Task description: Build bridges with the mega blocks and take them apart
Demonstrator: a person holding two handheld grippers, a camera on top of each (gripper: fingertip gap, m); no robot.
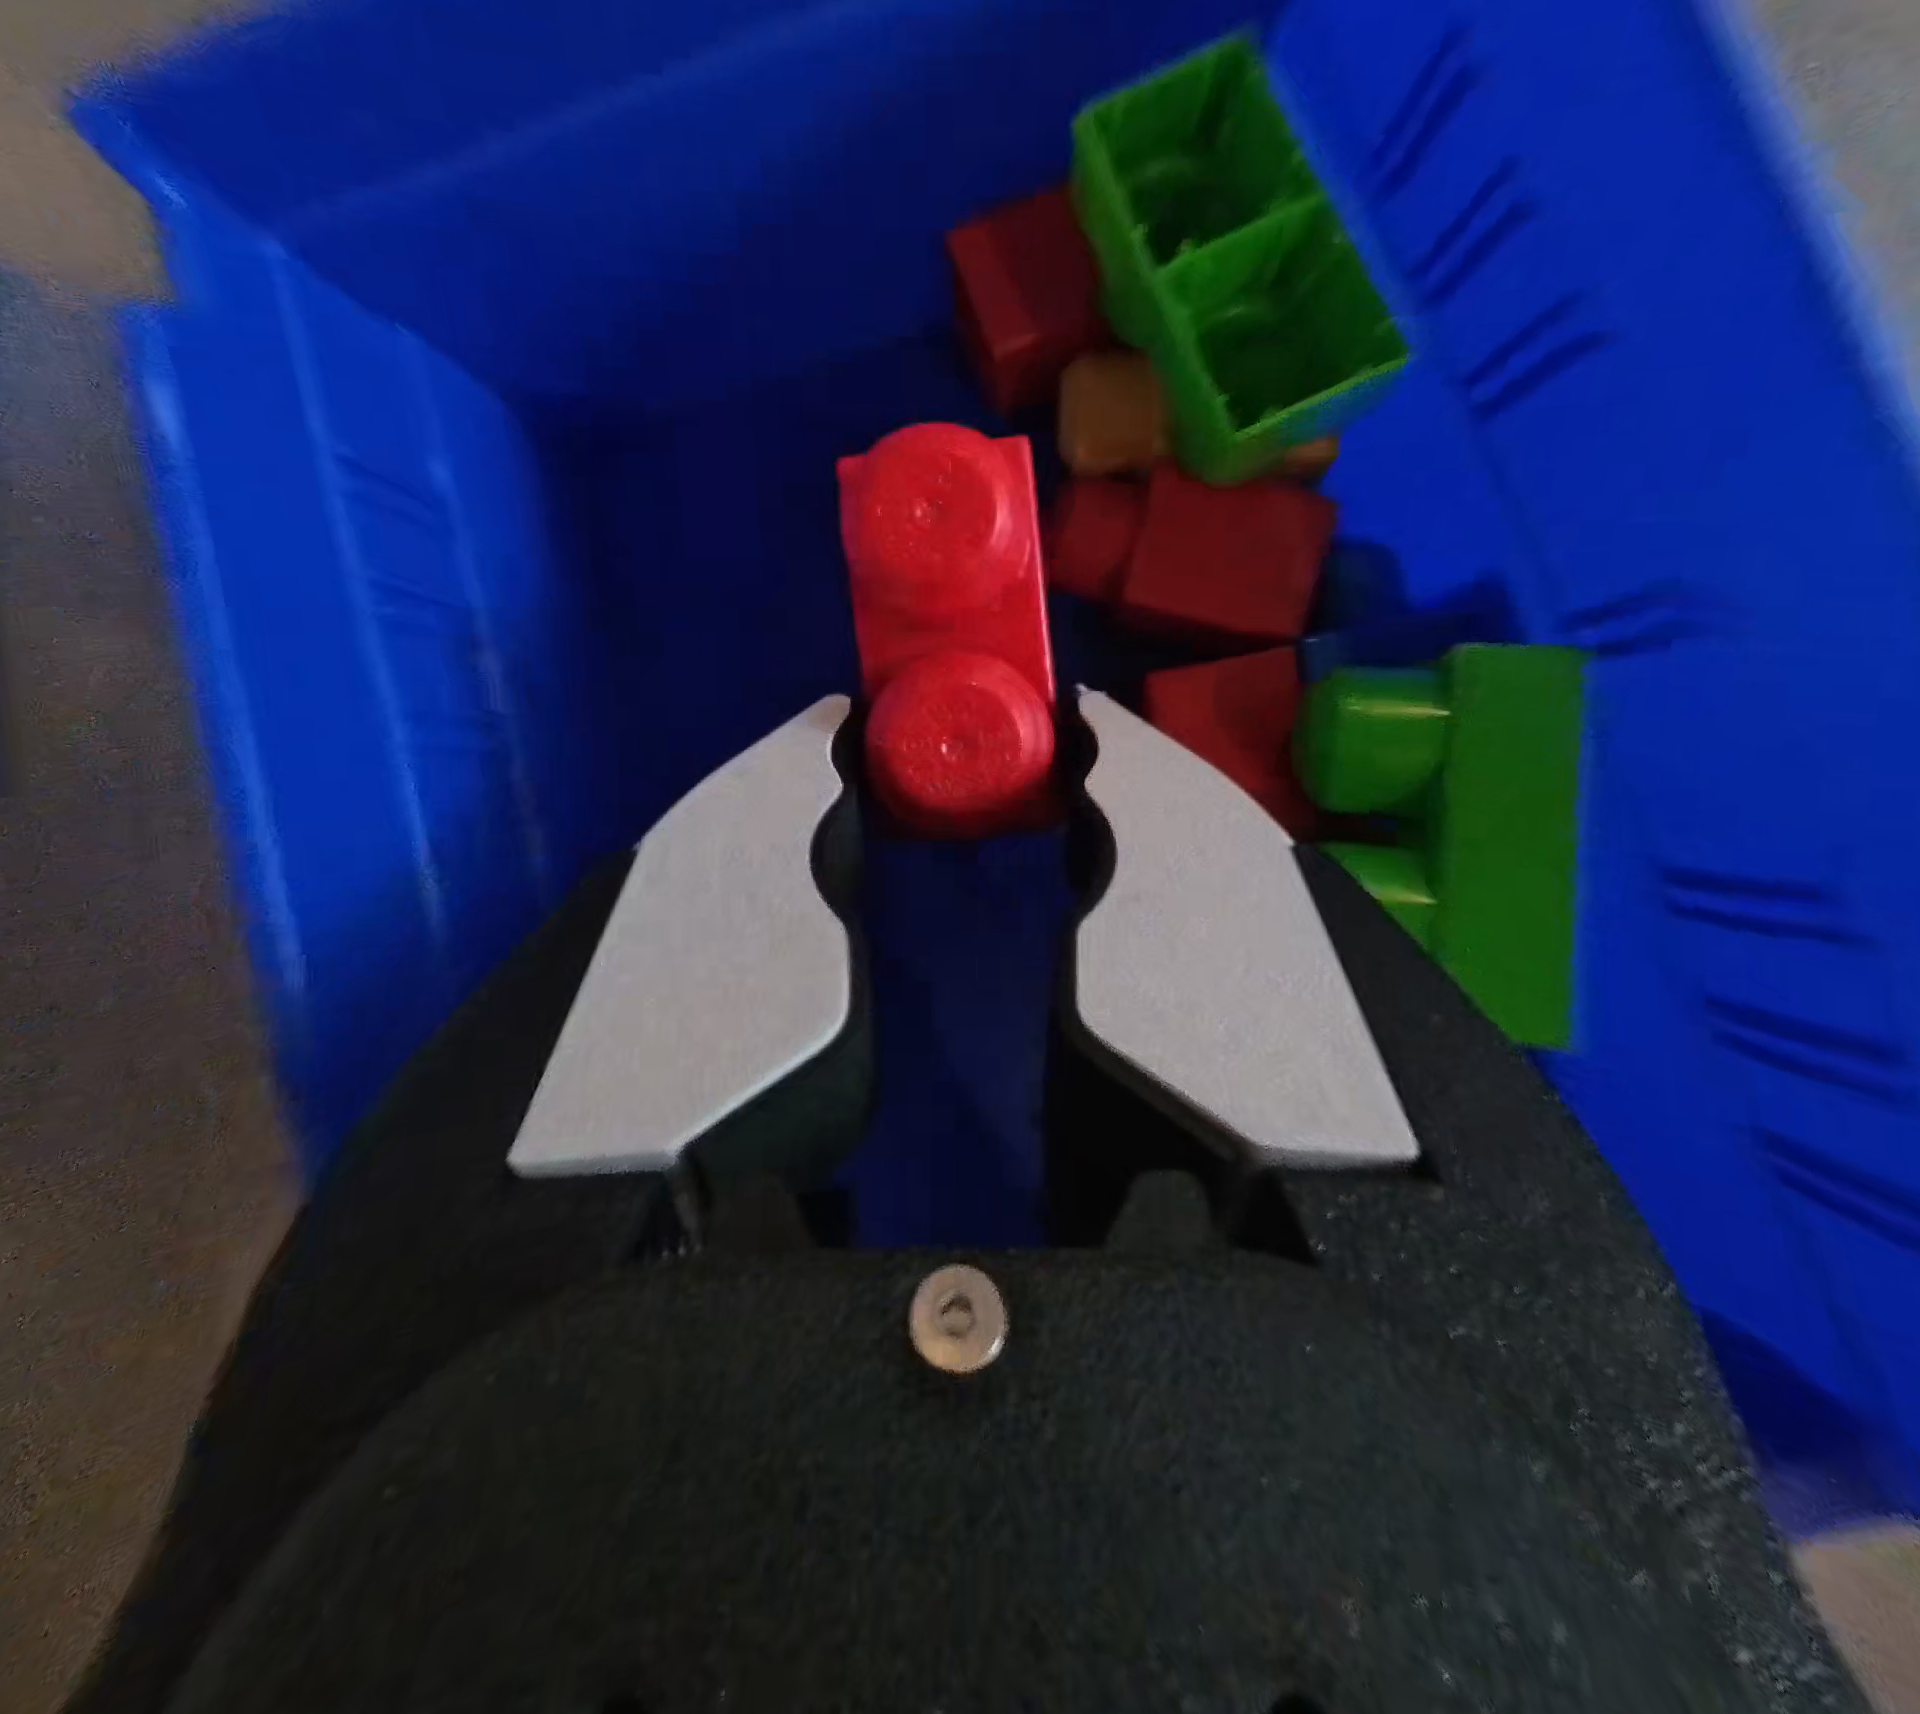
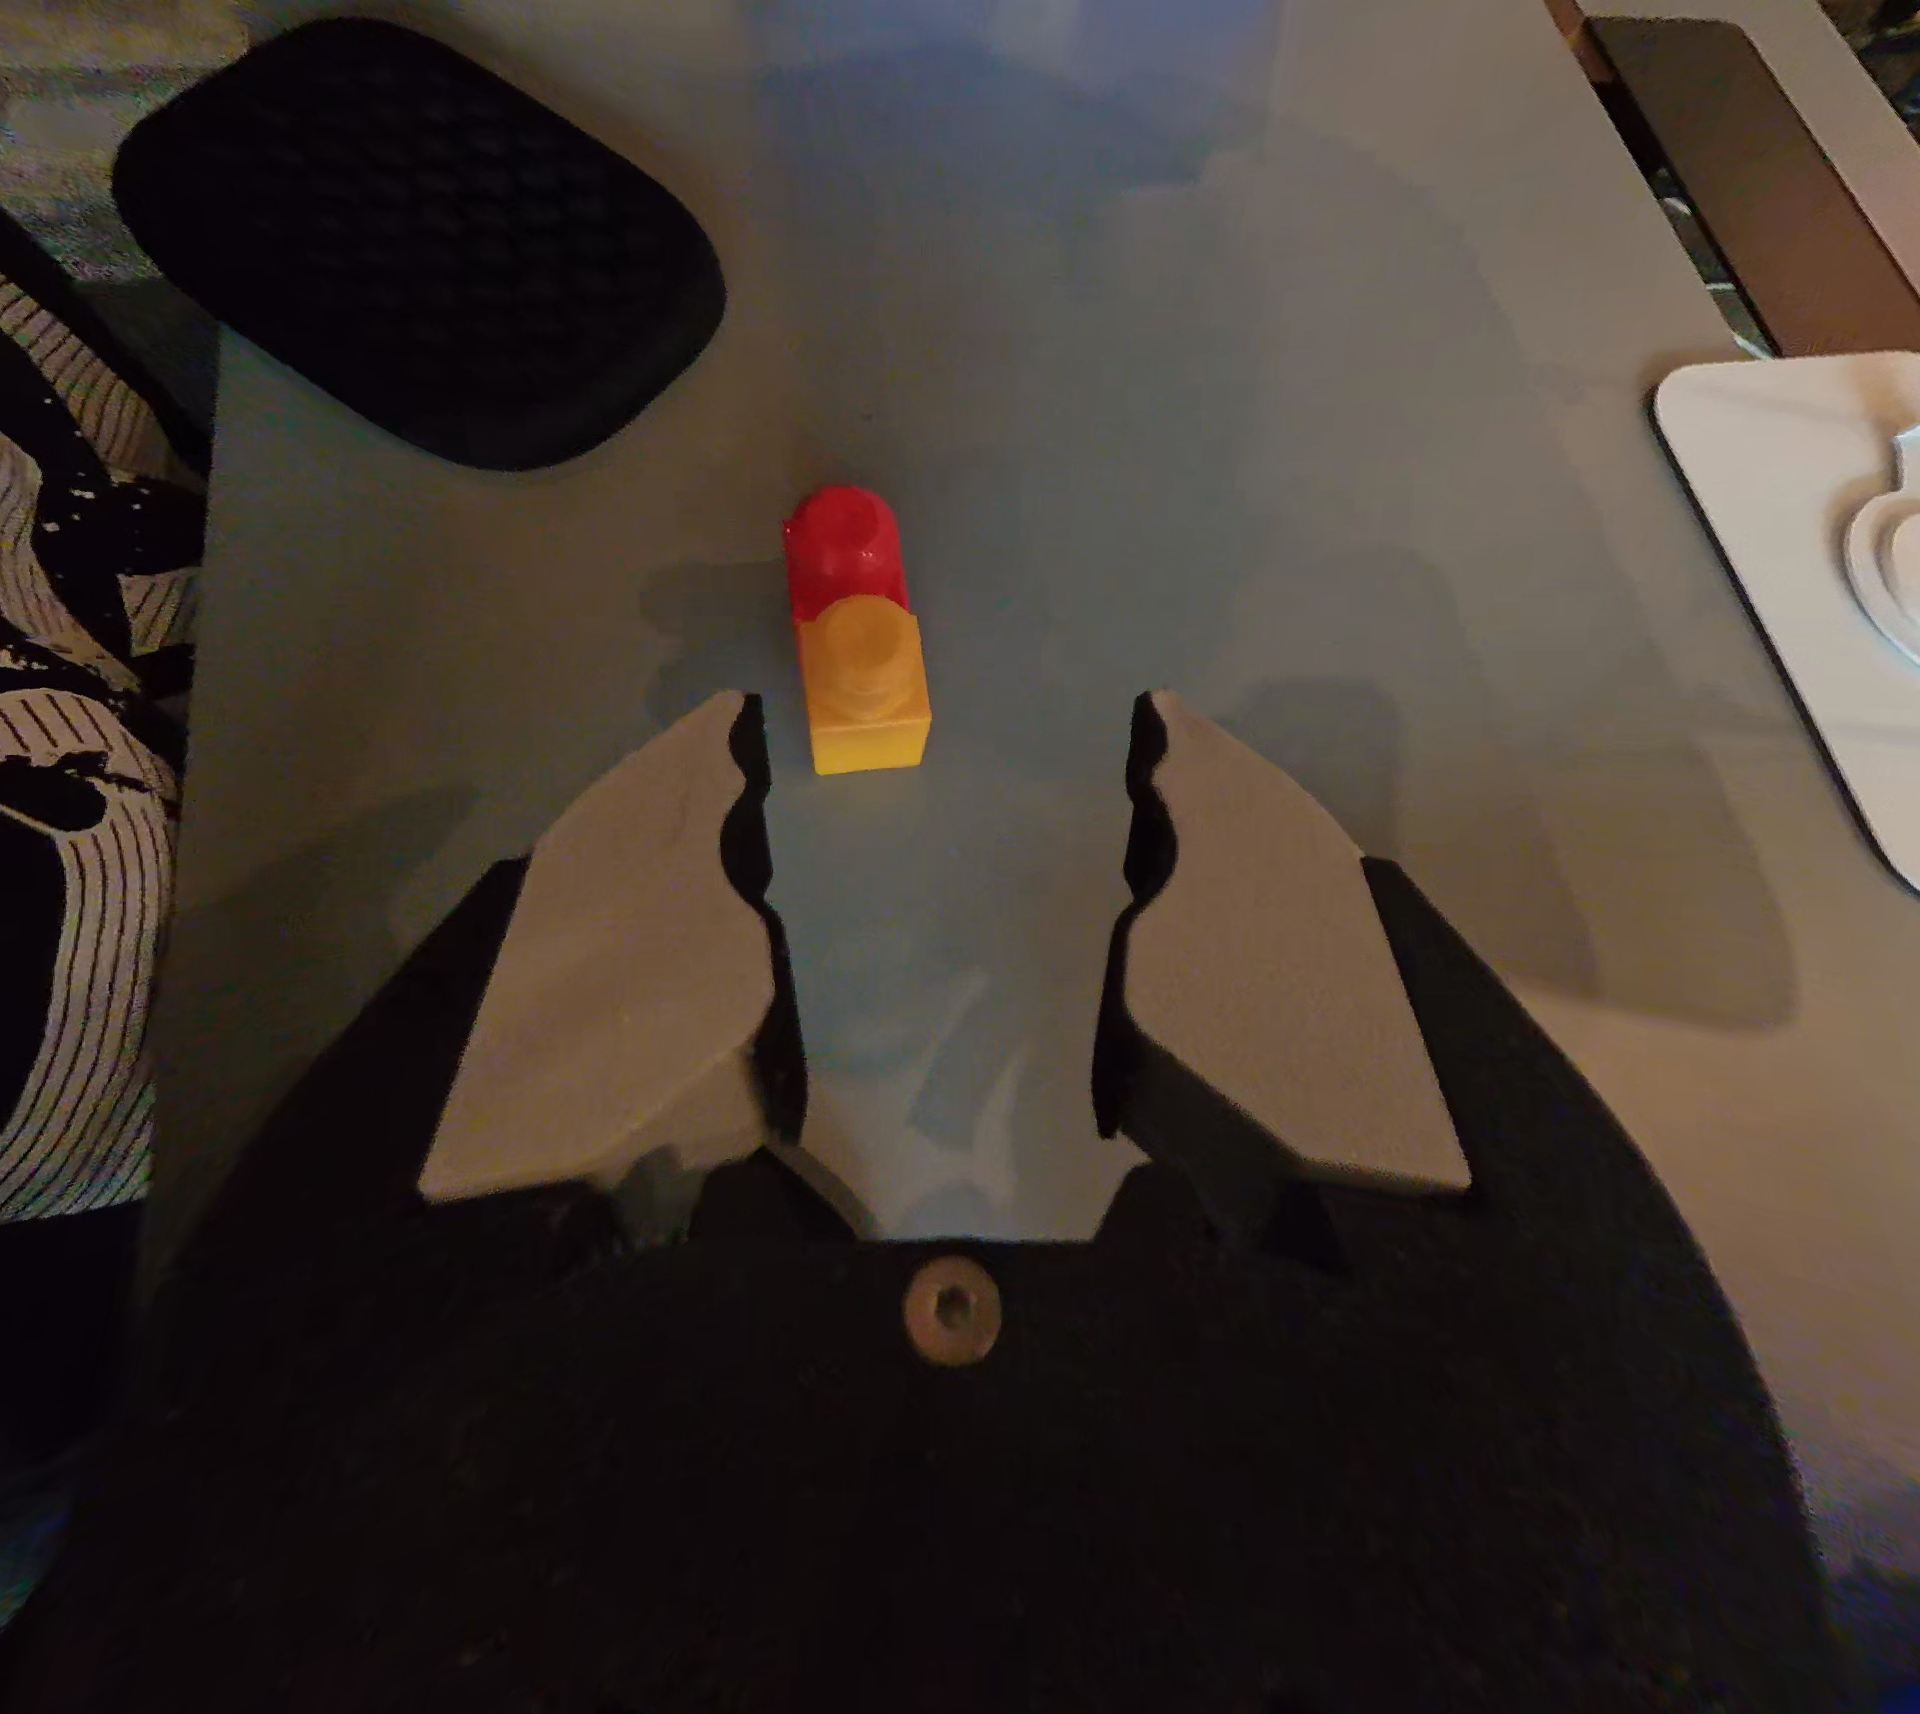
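While the left gripper [image 1: 961, 708] pinches a red two-stud plastic block [image 1: 951, 625] inside the blue plastic bin [image 1: 623, 230], right gripper [image 2: 945, 719] jaws gape wide, empty, near the bin.

dim light, blurred wide-angle edges

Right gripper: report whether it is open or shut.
Open. The right gripper has its fingers spread, empty, above the table, just short of the yellow block.

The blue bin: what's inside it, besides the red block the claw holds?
In the blue bin, loose blocks are piled against one wall: two green blocks, several dark red blocks and a yellow block. Whatever lies beneath the pile or behind the left claw is hidden.
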